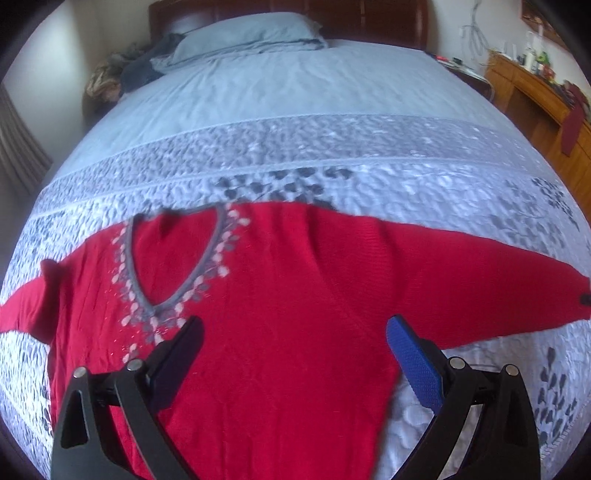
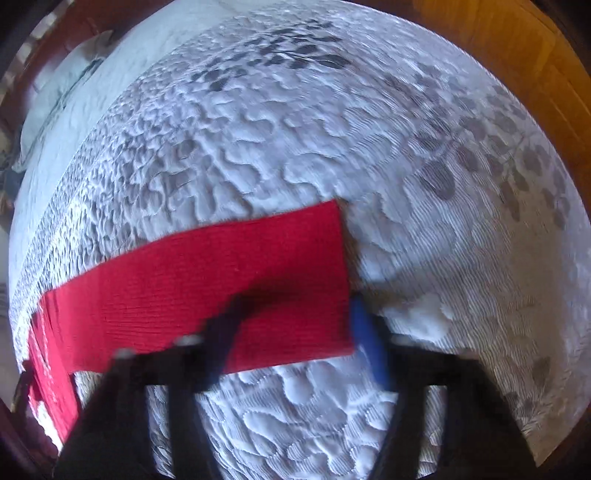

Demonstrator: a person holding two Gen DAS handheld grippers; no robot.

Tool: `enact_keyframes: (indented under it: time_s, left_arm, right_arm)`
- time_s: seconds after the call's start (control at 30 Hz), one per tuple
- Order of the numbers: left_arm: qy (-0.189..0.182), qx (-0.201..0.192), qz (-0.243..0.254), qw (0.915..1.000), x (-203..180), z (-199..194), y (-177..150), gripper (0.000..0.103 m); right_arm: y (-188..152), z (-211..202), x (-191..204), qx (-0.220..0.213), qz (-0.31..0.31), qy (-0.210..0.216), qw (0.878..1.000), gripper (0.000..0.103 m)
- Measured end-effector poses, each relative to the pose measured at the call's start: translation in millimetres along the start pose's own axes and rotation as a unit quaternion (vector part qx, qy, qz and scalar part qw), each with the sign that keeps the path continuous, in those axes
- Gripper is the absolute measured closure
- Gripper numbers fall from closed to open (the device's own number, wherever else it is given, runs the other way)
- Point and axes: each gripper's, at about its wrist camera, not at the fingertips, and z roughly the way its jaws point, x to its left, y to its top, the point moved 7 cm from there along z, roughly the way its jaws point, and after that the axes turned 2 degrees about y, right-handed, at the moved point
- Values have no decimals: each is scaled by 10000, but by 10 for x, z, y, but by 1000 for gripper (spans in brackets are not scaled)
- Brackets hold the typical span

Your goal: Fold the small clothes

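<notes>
The left gripper [image 1: 295, 332] stands with its fingers spread wide above the body of the red sweater [image 1: 277, 295], one finger over the knit just below the grey embroidered V-neck [image 1: 162, 266], the blue-padded finger [image 1: 413, 365] over the garment's side edge; nothing is pinched there. The right gripper [image 2: 295, 325] is blurred; its dark finger lies over the sleeve end [image 2: 221, 288] and its blue-padded finger sits just past the cuff edge. In this view the fingers appear apart with the cuff corner between them, though the blur prevents certainty on whether the pads press the cloth. The sweater lies face up and spread flat on the quilted bedspread [image 1: 332, 177], both sleeves stretched outward. Beyond it the plain blue sheet runs to a pillow [image 1: 251, 33] at the headboard; a wooden dresser [image 1: 535, 96] stands to one side. Judgement: the fold is at its opening step, sleeve pickup. The next move calls for a firm pinch on the cuff, then carrying the sleeve across the chest without dragging the body.
</notes>
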Motion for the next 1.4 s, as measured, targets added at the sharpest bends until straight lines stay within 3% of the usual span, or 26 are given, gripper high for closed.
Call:
enact_keyframes:
  time_s: [0.03, 0.2, 0.4, 0.63, 0.83, 0.93, 1.0, 1.03, 1.23, 1.33, 1.4]
  left_arm:
    - [30, 31, -47, 10000, 98, 22, -18, 4]
    - [238, -16, -121, 9996, 552, -8, -94, 4]
    - [448, 58, -510, 9977, 1352, -73, -210, 4]
    - [485, 140, -818, 9954, 2015, -134, -345, 4]
    - [467, 182, -974, 9940, 2382, -133, -393, 4]
    - [451, 276, -1038, 9932, 2461, -77, -415, 4]
    - [413, 374, -1044, 9930, 2468, -20, -429, 4]
    - [397, 407, -1035, 9930, 2456, 5, -433, 4]
    - [103, 539, -798, 9953, 2103, 124, -430, 4]
    - [-492, 664, -702, 9941, 1720, 168, -401, 5]
    - [-1090, 891, -677, 9877, 1394, 233, -377, 7]
  right_arm:
    - [6, -31, 77, -53, 20, 105, 9999, 95]
    - [-36, -363, 581, -459, -374, 268, 9979, 95]
    - [-407, -582, 2027, -409, -1658, 634, 9833, 95]
    - [-907, -255, 3741, 38, -2448, 1155, 9627, 95]
    - [-1404, 171, 4839, 501, -2886, 1401, 9458, 95]
    - [-1580, 366, 5042, 637, -2997, 1218, 9441, 90]
    - [-1623, 466, 5068, 761, -2922, 1173, 9461, 74]
    - [-1626, 482, 5044, 781, -2838, 1217, 9479, 52]
    - [-1390, 306, 4516, 548, -2584, 1240, 9565, 56]
    - [-1250, 206, 4161, 411, -2424, 1209, 9617, 57]
    - [-1207, 160, 3935, 378, -2324, 1201, 9644, 57]
